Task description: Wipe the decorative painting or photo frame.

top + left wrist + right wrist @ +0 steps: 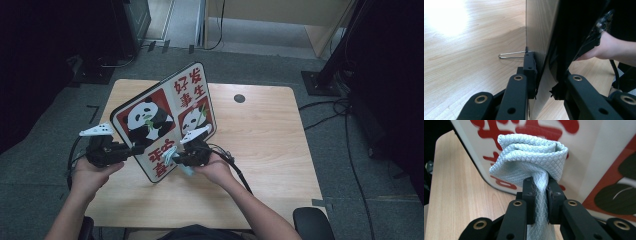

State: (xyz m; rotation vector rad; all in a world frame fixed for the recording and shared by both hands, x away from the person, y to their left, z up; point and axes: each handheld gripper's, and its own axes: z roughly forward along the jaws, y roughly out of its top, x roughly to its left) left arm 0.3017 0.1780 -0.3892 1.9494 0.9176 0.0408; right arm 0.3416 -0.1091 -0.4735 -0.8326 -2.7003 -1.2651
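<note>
While our left gripper (131,150) clamps its fingers on the panda board (165,117), we read red characters "好发事生" beside 2 pandas. It stands on edge on the table (270,135), long axis slanting up-right. Our right gripper (540,192) pinches the pale cloth (531,155) against its face.

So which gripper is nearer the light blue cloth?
Right. The right gripper has its jaws shut on the cloth, held against the panda board. The left gripper clamps the board's left edge, apart from the cloth.
</note>
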